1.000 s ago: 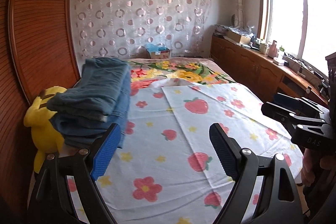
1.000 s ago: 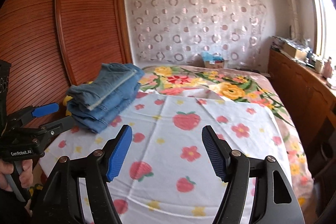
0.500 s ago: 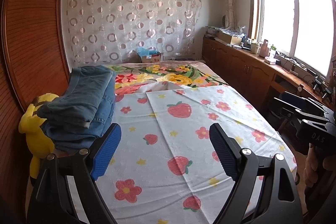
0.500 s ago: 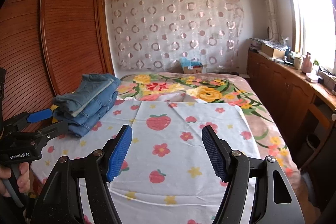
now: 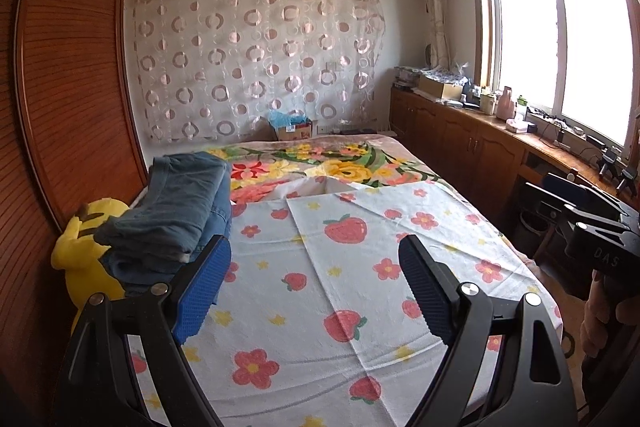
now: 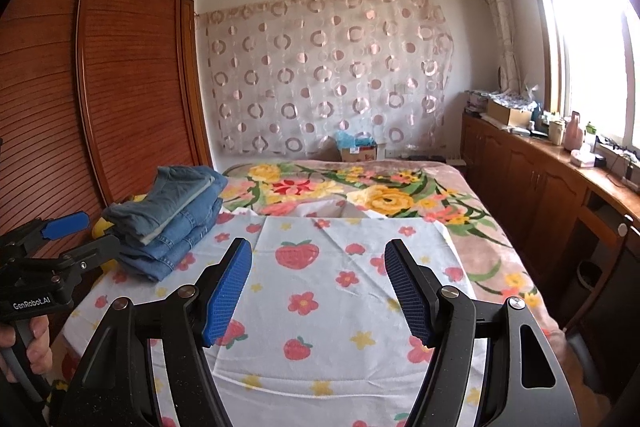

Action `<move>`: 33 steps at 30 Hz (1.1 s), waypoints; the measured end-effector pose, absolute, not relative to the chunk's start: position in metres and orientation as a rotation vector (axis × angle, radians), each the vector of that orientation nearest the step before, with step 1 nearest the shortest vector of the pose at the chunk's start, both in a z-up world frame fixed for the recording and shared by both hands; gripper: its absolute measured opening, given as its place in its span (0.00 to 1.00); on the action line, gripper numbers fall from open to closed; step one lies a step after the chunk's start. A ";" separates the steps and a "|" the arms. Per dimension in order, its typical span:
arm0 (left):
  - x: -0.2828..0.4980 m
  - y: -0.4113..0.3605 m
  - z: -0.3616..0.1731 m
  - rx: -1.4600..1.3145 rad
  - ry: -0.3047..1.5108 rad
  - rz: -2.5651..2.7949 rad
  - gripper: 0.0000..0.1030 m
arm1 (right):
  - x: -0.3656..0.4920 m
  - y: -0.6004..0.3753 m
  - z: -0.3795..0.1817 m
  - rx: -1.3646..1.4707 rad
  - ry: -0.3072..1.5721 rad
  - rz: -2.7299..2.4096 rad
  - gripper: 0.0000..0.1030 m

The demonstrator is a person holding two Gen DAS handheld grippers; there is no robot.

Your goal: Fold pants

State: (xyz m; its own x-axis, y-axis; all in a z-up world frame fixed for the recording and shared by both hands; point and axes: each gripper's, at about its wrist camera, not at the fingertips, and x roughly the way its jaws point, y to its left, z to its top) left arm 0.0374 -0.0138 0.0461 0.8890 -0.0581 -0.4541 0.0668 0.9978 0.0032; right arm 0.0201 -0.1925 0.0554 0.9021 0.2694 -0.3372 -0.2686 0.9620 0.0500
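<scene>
A stack of folded blue denim pants (image 5: 176,215) lies at the left edge of the bed, also in the right wrist view (image 6: 172,215). My left gripper (image 5: 312,287) is open and empty, held above the strawberry-print sheet (image 5: 340,267), to the right of the stack. My right gripper (image 6: 318,291) is open and empty above the same sheet (image 6: 328,291). The left gripper also shows at the left of the right wrist view (image 6: 60,239); the right gripper shows at the right of the left wrist view (image 5: 580,211).
A yellow plush toy (image 5: 86,255) sits beside the stack against the wooden wardrobe (image 5: 68,87). A floral blanket (image 5: 320,163) covers the far bed. A cardboard box (image 5: 292,129) stands at the far wall. Wooden cabinets (image 5: 480,147) with clutter run under the window.
Both grippers have pulled back and risen away from the bed, so the pants stack and sheet look farther off. Both stay open and empty.
</scene>
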 end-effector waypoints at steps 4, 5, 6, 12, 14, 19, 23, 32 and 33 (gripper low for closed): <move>0.034 -0.011 0.050 0.012 0.459 -0.063 0.84 | 0.019 -0.195 0.054 -0.001 0.337 0.272 0.69; 0.034 -0.011 0.050 0.010 0.458 -0.061 0.84 | 0.020 -0.195 0.054 -0.001 0.337 0.272 0.69; 0.034 -0.010 0.050 0.008 0.458 -0.060 0.84 | 0.019 -0.195 0.053 -0.002 0.336 0.272 0.69; 0.033 -0.008 0.050 0.004 0.457 -0.056 0.84 | 0.018 -0.196 0.053 -0.005 0.334 0.271 0.69; 0.033 -0.008 0.050 0.005 0.458 -0.052 0.84 | 0.019 -0.198 0.053 -0.005 0.337 0.273 0.69; 0.033 -0.007 0.051 0.005 0.455 -0.054 0.84 | 0.020 -0.200 0.053 -0.005 0.337 0.272 0.69; 0.033 -0.007 0.050 0.005 0.457 -0.053 0.84 | 0.021 -0.201 0.053 -0.006 0.336 0.271 0.69; 0.033 -0.007 0.050 0.004 0.457 -0.054 0.84 | 0.022 -0.201 0.053 -0.006 0.335 0.273 0.69; 0.033 -0.007 0.050 0.005 0.458 -0.053 0.84 | 0.022 -0.201 0.053 -0.007 0.335 0.272 0.69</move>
State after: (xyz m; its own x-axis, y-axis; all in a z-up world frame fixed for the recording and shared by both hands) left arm 0.0335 -0.0069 0.0498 0.8956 -0.0503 -0.4420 0.0524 0.9986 -0.0075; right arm 0.0220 -0.2010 0.0529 0.9085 0.2626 -0.3252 -0.2649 0.9635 0.0382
